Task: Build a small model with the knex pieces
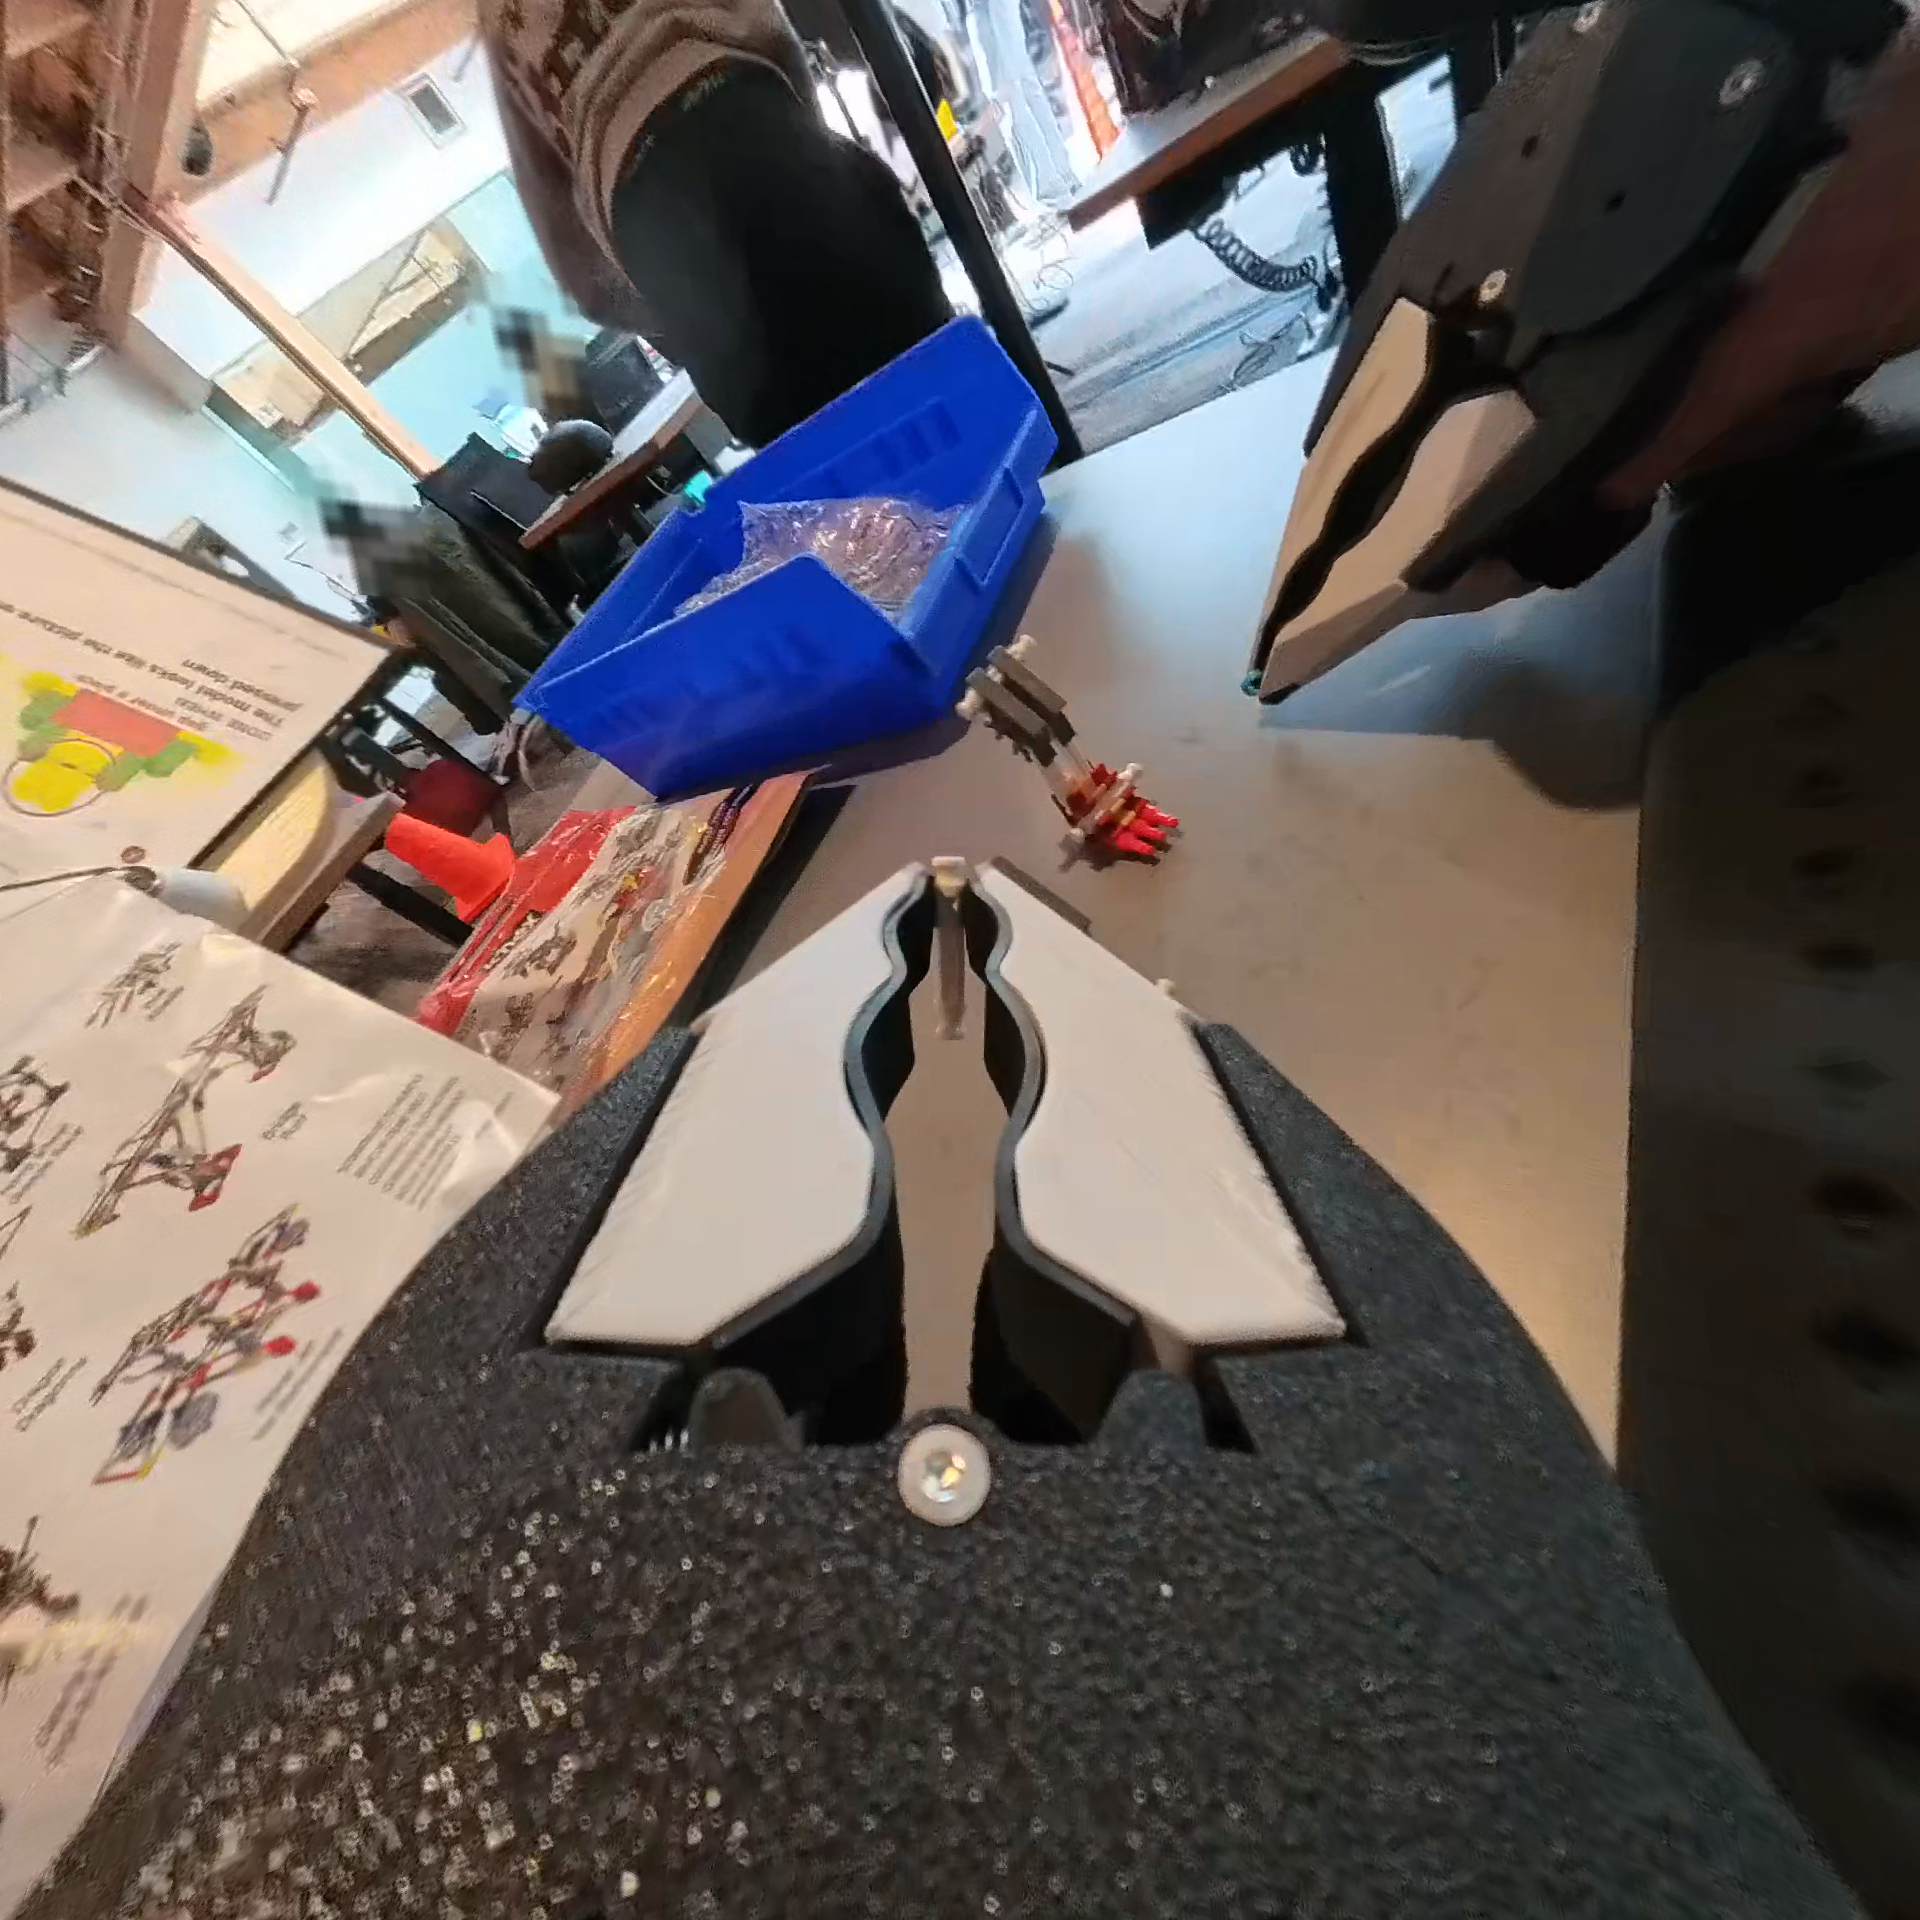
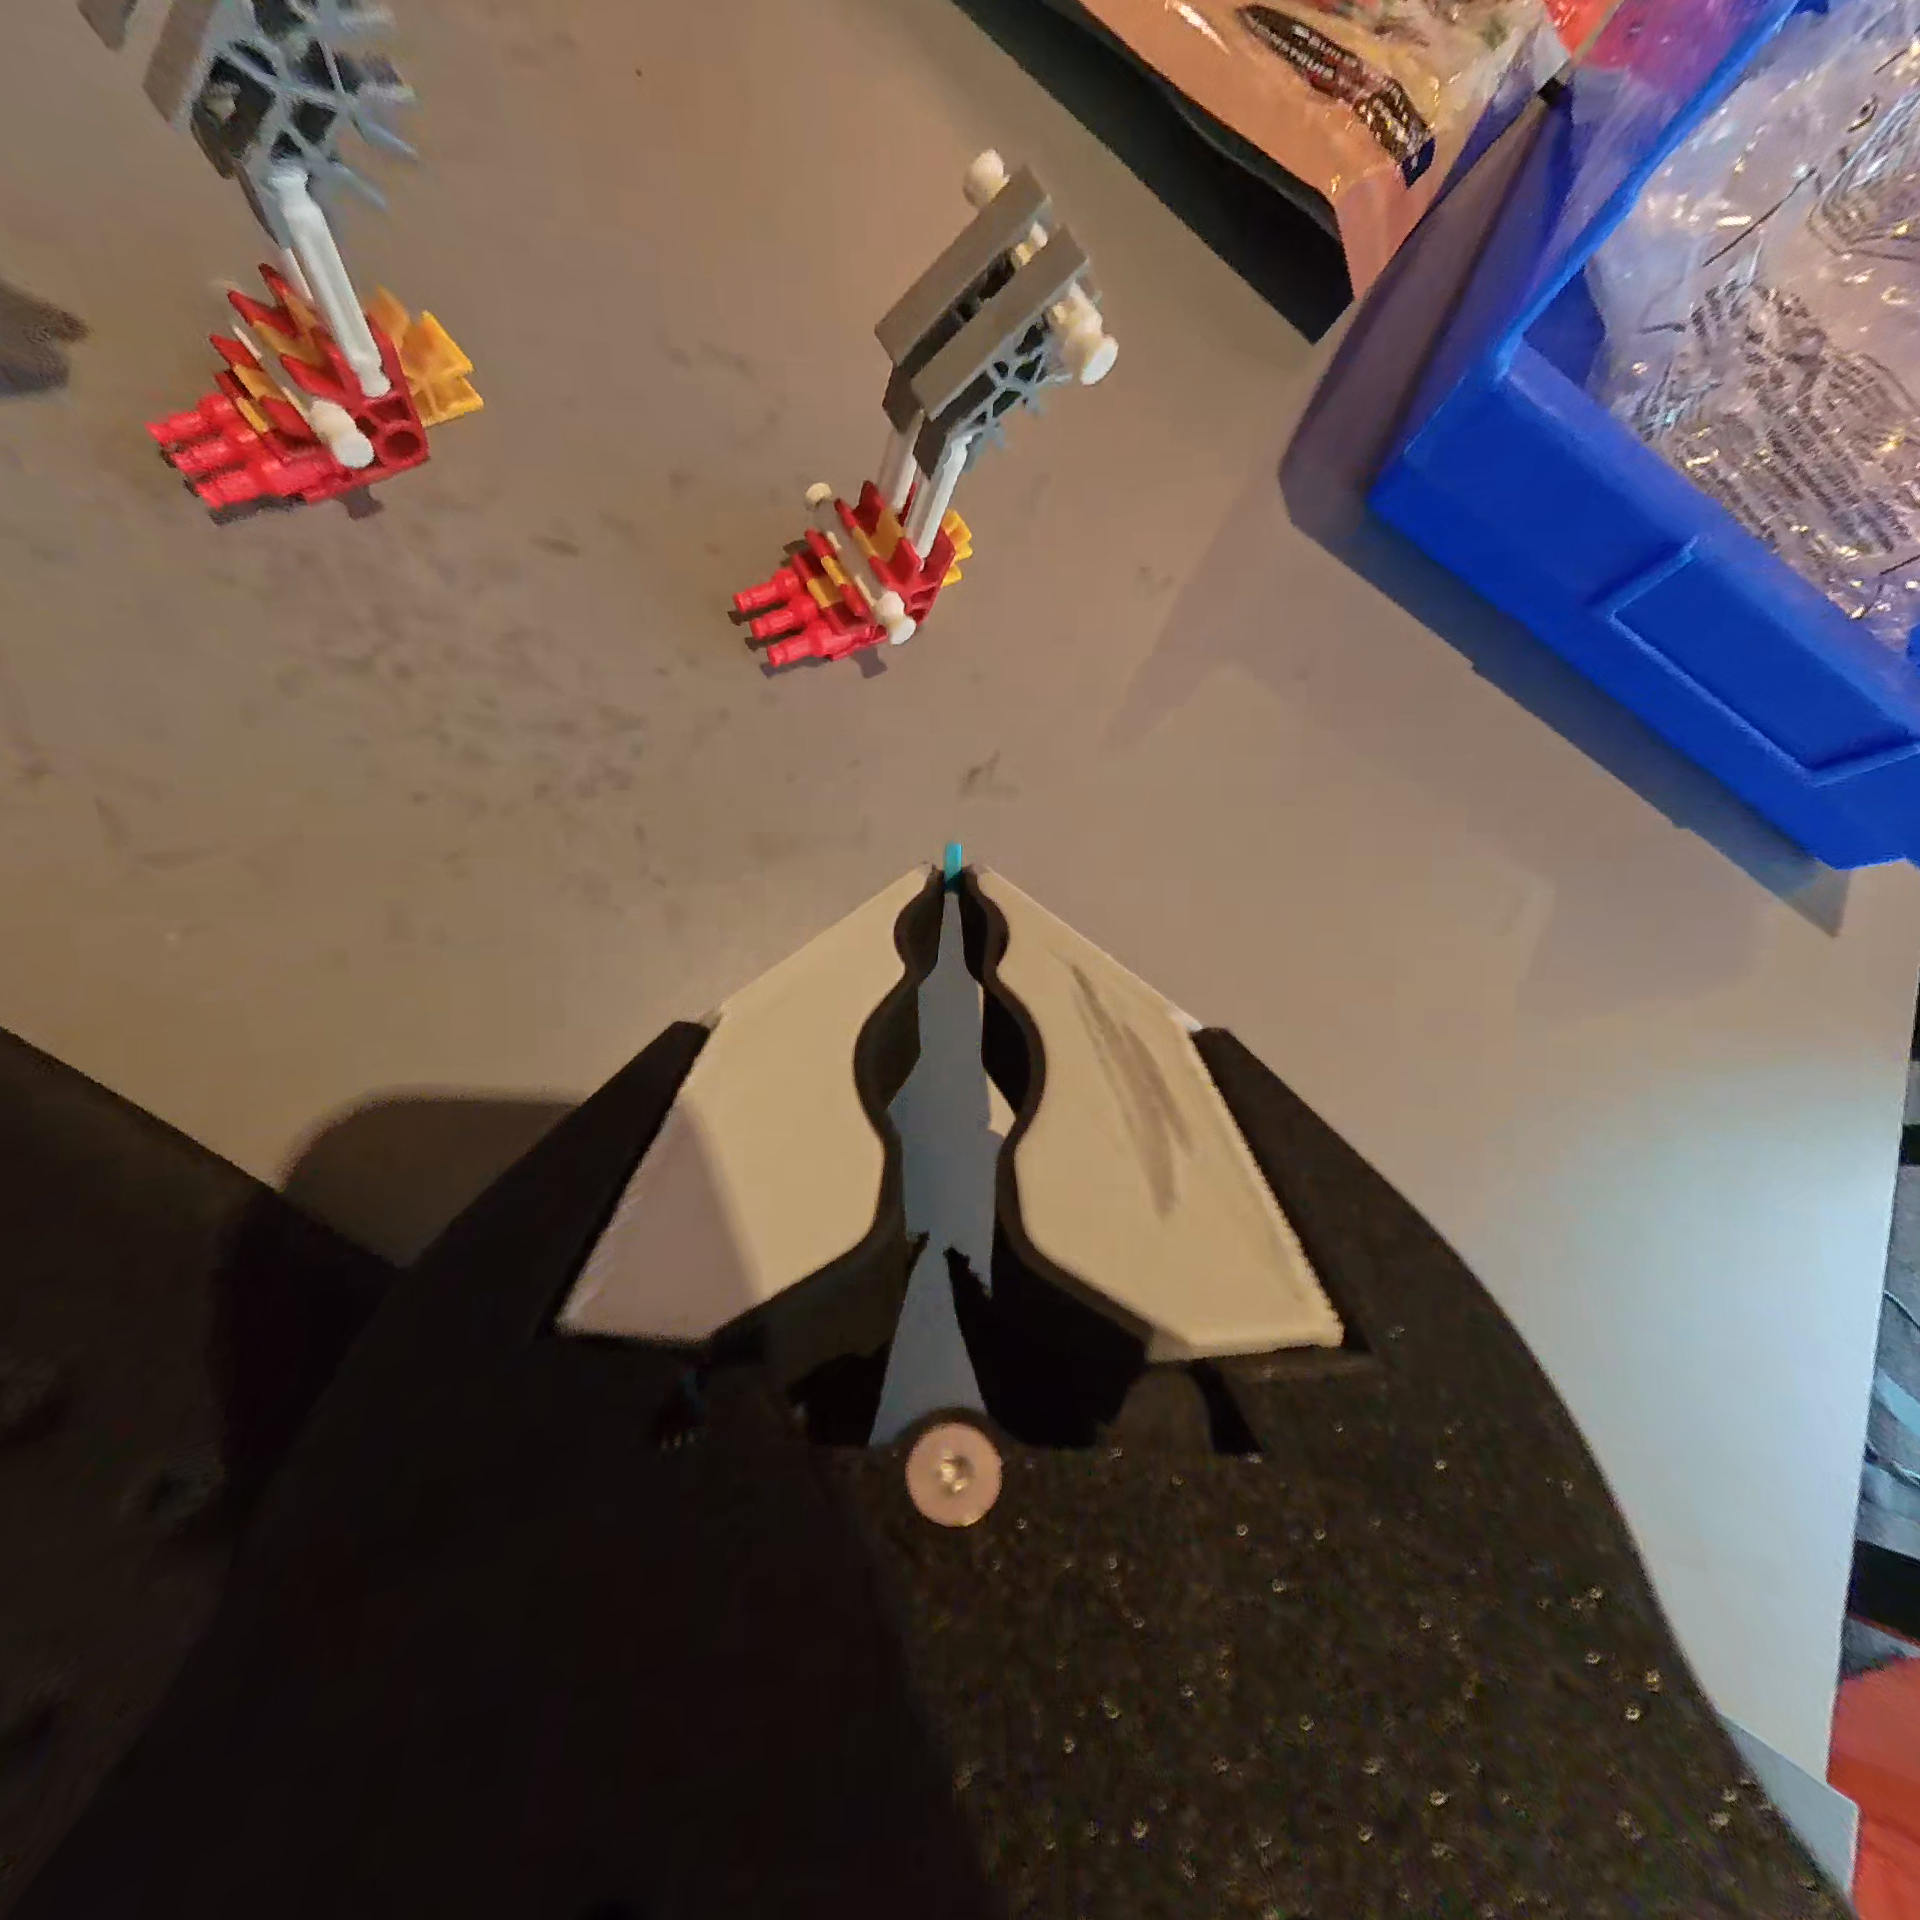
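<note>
Two thin pinches: the left gripper (image 1: pixel 951 883) nips a white rod (image 1: pixel 948 951) at its tips, the right gripper (image 2: pixel 951 883) a tiny teal piece (image 2: pixel 952 858). Either could slip if tilted. A red-and-grey model (image 2: pixel 914 447) stands at twelve o'clock, a blue bin (image 2: pixel 1621 582) at two.

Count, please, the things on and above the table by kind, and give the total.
Built toy assemblies standing on the table: 2
Blue bins: 1
Loose pieces held in grippers: 2, a white rod in the left gripper and a small teal piece in the right gripper
Printed instruction sheets: 1
Total: 6
</note>
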A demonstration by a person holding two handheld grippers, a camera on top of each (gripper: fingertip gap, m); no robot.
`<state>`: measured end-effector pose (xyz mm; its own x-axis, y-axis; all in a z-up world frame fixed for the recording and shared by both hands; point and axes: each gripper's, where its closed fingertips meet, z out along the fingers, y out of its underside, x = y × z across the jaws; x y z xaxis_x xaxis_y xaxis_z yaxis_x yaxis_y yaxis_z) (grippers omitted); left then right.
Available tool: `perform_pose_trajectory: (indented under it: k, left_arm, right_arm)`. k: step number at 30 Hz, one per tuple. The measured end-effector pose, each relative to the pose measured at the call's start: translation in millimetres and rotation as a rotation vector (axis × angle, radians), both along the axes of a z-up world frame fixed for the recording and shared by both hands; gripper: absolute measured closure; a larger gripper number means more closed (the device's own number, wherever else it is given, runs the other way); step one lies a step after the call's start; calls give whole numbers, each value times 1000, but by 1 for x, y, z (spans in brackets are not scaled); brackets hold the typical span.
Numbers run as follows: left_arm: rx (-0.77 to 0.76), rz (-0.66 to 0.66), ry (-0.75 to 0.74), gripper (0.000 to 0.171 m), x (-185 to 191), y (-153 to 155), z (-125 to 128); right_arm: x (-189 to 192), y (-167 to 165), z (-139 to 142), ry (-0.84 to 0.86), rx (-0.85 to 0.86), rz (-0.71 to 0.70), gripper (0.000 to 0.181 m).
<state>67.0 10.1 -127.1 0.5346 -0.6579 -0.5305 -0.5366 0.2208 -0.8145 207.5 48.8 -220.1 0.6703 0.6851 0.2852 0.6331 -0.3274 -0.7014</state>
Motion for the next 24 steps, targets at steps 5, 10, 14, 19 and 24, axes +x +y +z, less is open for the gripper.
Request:
perform_pose_trajectory:
  k: [5,10,14,19,24]
  left_arm:
    - [-3,-13,3,167,8,-3,-5]
    - [-36,-17,-51,167,8,-3,-3]
    - [-40,-9,-82,167,6,5,0]
    - [-53,-19,-118,167,3,7,3]
    - [-132,-111,-240,167,5,6,10]
  right_arm:
    - [0,-3,-6,-50,-6,18,178]
    - [-2,-5,-6,-39,-12,42,176]
    - [-6,-8,-4,24,-56,74,158]
    - [-5,-8,3,89,-52,74,158]
    - [-3,-7,36,227,94,51,159]
